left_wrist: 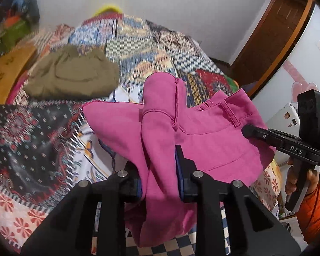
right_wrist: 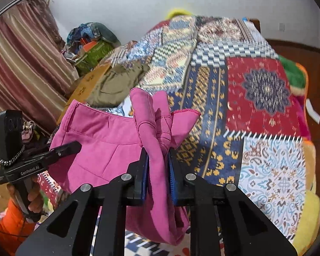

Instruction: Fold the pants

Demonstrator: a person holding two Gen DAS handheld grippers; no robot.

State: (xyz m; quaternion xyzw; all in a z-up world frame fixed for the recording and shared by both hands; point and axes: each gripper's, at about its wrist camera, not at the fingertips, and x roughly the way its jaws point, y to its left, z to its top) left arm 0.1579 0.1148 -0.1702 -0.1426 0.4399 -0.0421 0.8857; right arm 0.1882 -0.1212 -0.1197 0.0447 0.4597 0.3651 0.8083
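Note:
The pink pants hang in the air between my two grippers, above the patchwork bed. My left gripper is shut on a bunched fold of the pink cloth at one side of the waist. My right gripper is shut on another bunched fold of the pink pants at the other side. The waistband with belt loops stretches between them. In the left wrist view the right gripper reaches in from the right; in the right wrist view the left gripper reaches in from the left.
The bed is covered by a patchwork quilt. Folded olive pants lie at its far left, also seen in the right wrist view. A cardboard box, clutter and a curtain stand left. A wooden door is right.

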